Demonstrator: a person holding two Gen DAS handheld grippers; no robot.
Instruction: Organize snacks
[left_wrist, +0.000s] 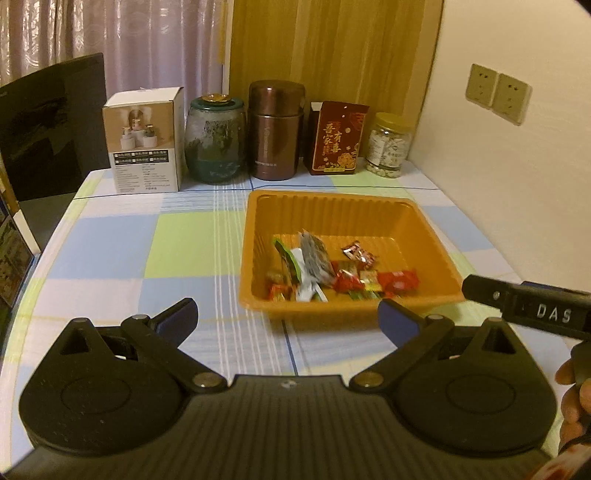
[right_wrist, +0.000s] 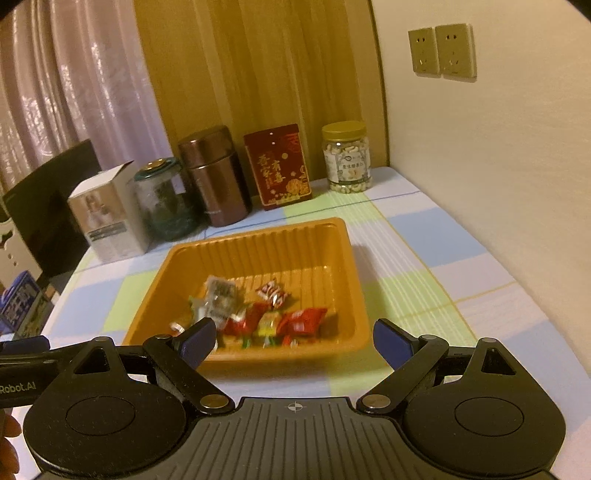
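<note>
From where I stand the sorting looks all but finished — the snacks (left_wrist: 332, 273) lie heaped in the orange tray (left_wrist: 436, 236), bunched toward its near wall at about six o'clock, while the far half of the tray floor is bare. Among them I can pick out a grey sachet (left_wrist: 314, 254), a green-and-white packet (left_wrist: 301, 273) at its left and several red wrappers (left_wrist: 399, 281) at the right of the heap; one small red sweet (left_wrist: 357, 253) lies a little apart toward twelve o'clock. No wrapper shows on the checked tablecloth (left_wrist: 118, 251) around the tray, so I judge nothing is left to gather, though the cloth nearest the person is hidden behind the tools. The left gripper (left_wrist: 288, 314) hangs over the cloth just short of the tray's near-left corner, jaws spread wide with nothing between them; the right gripper (right_wrist: 295, 338) is likewise released and empty, its left finger overlapping the heap only in line of sight. At twelve o'clock beyond the tray a row stands untouched — white carton (left_wrist: 146, 144), glass jar (left_wrist: 215, 138), brown flask (left_wrist: 275, 129), red box (left_wrist: 338, 138), and nut jar (left_wrist: 389, 146).
</note>
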